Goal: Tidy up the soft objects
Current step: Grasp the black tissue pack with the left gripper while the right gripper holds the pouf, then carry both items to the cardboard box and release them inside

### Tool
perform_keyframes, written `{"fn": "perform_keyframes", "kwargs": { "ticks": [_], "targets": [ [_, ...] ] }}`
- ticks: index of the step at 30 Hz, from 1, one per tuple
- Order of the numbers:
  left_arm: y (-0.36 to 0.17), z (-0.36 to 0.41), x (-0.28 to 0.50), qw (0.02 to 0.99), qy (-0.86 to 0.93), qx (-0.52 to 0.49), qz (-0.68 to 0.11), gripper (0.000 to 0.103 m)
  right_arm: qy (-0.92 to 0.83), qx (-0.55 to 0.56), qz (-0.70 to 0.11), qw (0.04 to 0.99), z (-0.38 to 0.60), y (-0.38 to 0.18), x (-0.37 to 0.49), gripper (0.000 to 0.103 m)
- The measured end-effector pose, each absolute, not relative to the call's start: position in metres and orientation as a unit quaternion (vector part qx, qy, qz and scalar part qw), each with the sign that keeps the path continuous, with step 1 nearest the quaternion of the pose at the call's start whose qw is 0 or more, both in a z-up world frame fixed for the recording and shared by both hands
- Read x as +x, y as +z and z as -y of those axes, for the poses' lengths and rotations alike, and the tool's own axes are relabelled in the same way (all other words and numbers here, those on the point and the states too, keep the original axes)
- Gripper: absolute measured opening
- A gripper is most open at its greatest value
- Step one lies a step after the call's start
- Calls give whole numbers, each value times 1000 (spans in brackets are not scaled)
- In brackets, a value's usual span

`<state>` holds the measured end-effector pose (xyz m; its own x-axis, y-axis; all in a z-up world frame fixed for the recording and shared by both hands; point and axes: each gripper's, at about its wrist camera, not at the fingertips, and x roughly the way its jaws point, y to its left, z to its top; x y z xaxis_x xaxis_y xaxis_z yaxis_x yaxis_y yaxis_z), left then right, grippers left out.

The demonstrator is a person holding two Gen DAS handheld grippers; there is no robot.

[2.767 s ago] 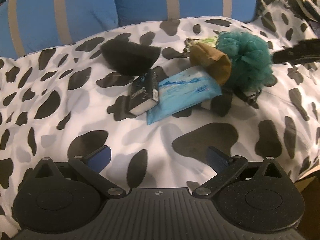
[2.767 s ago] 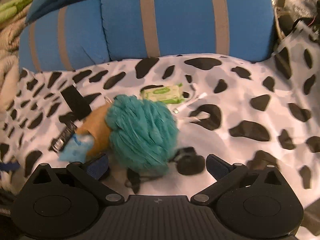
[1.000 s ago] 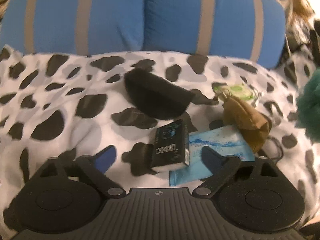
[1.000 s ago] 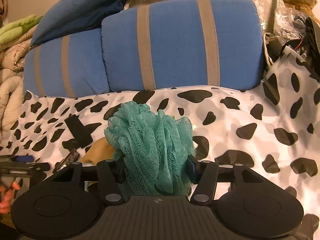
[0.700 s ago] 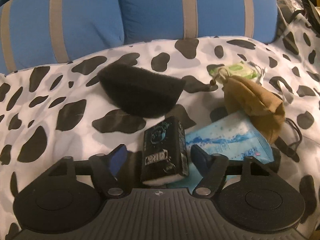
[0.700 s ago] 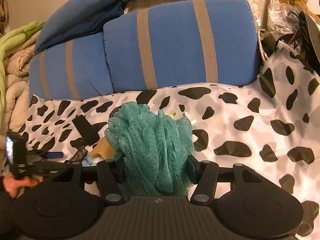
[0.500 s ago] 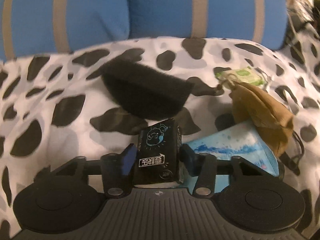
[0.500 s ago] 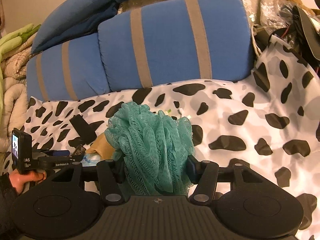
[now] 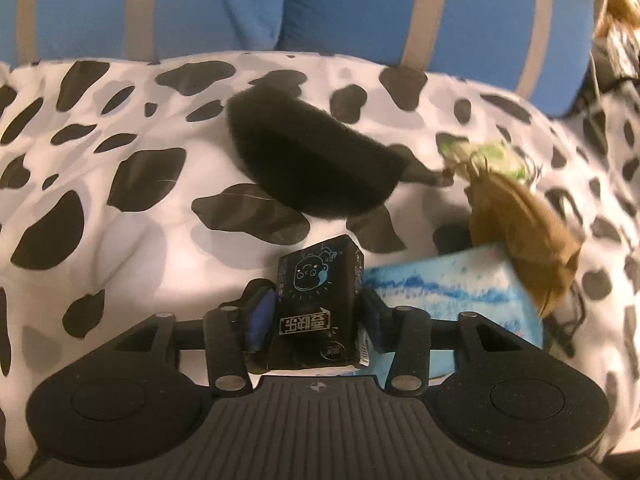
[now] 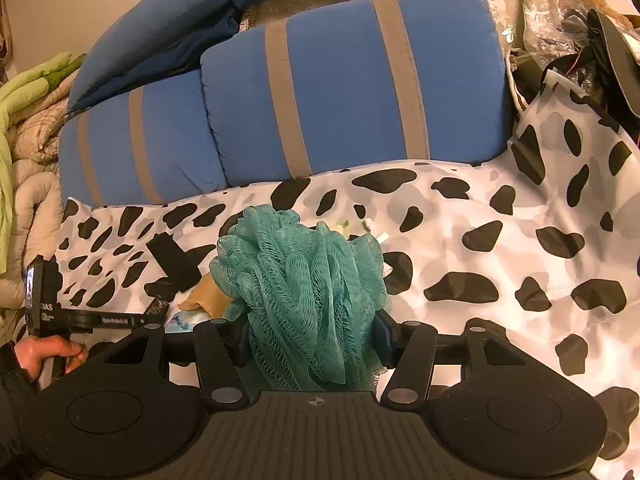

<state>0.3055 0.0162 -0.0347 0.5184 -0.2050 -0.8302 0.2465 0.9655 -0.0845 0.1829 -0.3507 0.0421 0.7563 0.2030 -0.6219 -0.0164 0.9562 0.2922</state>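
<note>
My left gripper (image 9: 318, 308) is shut on a small black tissue pack (image 9: 316, 276), its pads pressing both sides just above the cow-print sheet (image 9: 140, 240). Beside it lie a light blue wipes pack (image 9: 444, 288), a brown drawstring bag (image 9: 520, 220), a black felt pouch (image 9: 308, 164) and a small green pack (image 9: 496, 152). My right gripper (image 10: 312, 334) is shut on a teal mesh bath pouf (image 10: 300, 272), held up above the sheet (image 10: 500, 248). In the right wrist view the brown bag (image 10: 204, 298) and the black pouch (image 10: 172, 258) show behind the pouf.
Blue cushions with tan stripes (image 10: 352, 92) stand along the back of the bed. Folded blankets (image 10: 32, 140) pile at the left, cluttered bags and cables (image 10: 580, 52) at the right. A hand (image 10: 44, 350) grips the other tool's handle at the lower left.
My left gripper came down over the black tissue pack and closed on it. The right gripper, open over the pouf earliest on, has held it raised and nearly still.
</note>
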Motion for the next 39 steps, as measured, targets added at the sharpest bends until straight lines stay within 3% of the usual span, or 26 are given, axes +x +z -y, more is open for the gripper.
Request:
{"fn": "perform_keyframes", "kwargs": {
  "ticks": [9,39],
  "targets": [
    [-47,-41,313,860,-124,-64,-490,49,64,137,-348,925,351,41,178,59],
    [21,-18,179,879,-188,0,-439,48,136,109,-384,907,306,38,120,58]
  ]
}}
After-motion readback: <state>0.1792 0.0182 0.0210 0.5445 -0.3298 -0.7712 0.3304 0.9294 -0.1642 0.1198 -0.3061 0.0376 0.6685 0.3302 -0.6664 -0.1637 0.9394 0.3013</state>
